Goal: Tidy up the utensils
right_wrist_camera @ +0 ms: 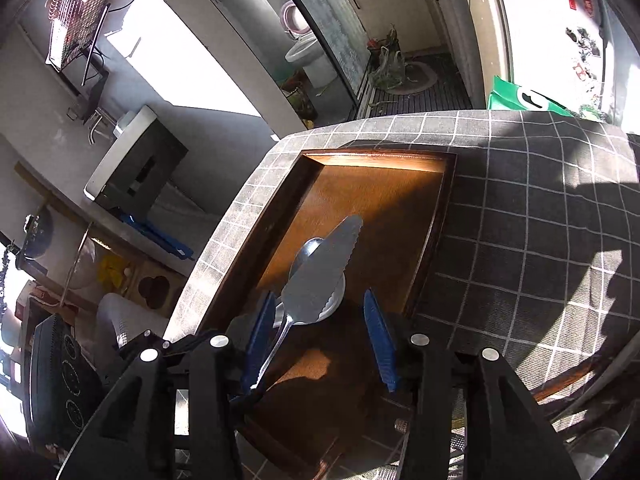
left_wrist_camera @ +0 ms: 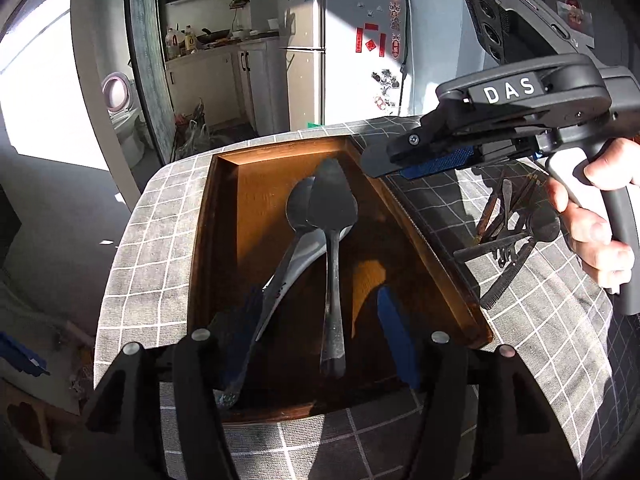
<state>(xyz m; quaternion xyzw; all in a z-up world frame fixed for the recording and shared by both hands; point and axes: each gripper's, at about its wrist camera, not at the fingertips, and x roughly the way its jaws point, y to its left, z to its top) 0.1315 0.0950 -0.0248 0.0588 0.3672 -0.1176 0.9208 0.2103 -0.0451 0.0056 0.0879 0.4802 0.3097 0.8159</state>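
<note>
1. Where the left wrist view begins, nearest the camera, the left tongs [left_wrist_camera: 320,344] stand spread, their blue pads on either side of a utensil handle without touching it.
2. Just beyond them, a wooden tray [left_wrist_camera: 224,216] sits on a counter [left_wrist_camera: 152,240] covered with a grey checked cloth.
3. Inside the tray, a serrated cake server [left_wrist_camera: 330,216] lies lengthwise, its pointed blade overlapping the bowl of a spoon [left_wrist_camera: 298,208], with a white utensil [left_wrist_camera: 304,256] partly under both.
4. To the right of the tray, a loose pile of dark utensils [left_wrist_camera: 508,232] rests on the cloth.
5. Above the tray's far right corner, the right tongs [left_wrist_camera: 424,164] hang in the air, held by a hand [left_wrist_camera: 592,216]; in the right wrist view their blue pads [right_wrist_camera: 380,344] are spread wide over the tray, holding nothing.
6. Farthest away, a white fridge [left_wrist_camera: 344,40] with red stickers stands against the wall.
</note>
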